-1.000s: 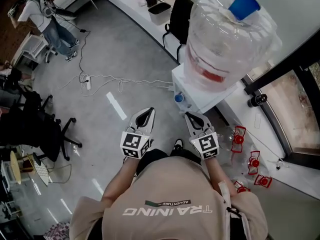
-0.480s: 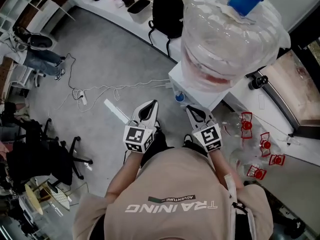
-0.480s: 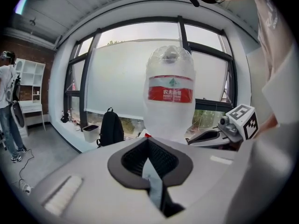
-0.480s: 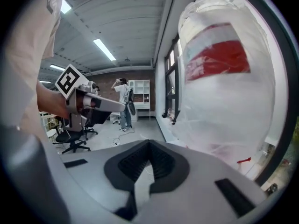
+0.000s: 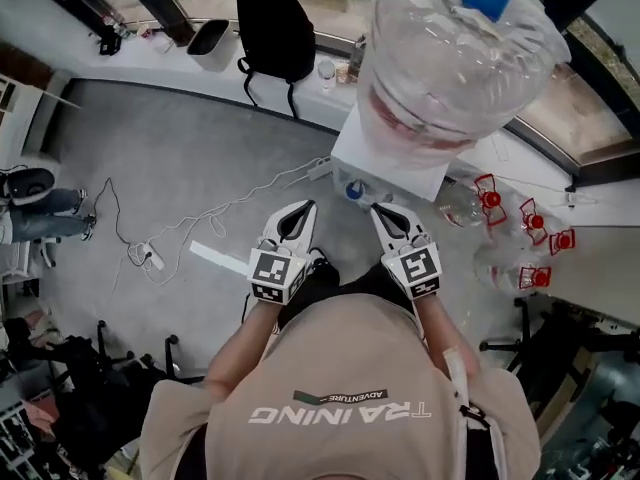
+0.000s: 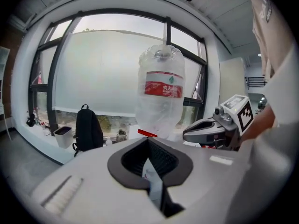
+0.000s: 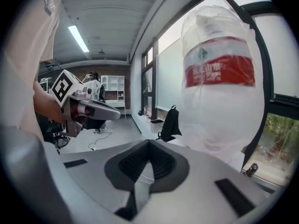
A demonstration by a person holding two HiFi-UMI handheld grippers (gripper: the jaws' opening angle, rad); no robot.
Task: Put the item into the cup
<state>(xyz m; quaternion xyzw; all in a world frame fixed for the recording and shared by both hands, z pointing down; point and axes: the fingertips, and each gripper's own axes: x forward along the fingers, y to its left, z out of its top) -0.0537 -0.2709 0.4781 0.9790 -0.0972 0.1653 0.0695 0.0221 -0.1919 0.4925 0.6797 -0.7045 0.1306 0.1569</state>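
My left gripper (image 5: 296, 211) and right gripper (image 5: 385, 213) are held side by side in front of the person's chest, both shut with nothing between the jaws. They point at a white water dispenser (image 5: 385, 163) carrying a big clear water bottle (image 5: 450, 58) with a red label. The left gripper view shows the shut left gripper (image 6: 148, 140), the bottle (image 6: 160, 97) ahead and the right gripper (image 6: 219, 127) beside it. From the right gripper (image 7: 149, 141), the bottle (image 7: 218, 83) looms close at right. I cannot pick out a cup or item with certainty.
A black backpack (image 5: 274, 33) and a white bin (image 5: 212, 40) stand on the window ledge at the back left. Empty bottles with red handles (image 5: 500, 208) lie right of the dispenser. A power strip with cables (image 5: 150, 258) lies on the grey floor at left.
The head view has swung round, so the dispenser, ledge and backpack now lie straight ahead. Both grippers keep their place side by side and stay shut.
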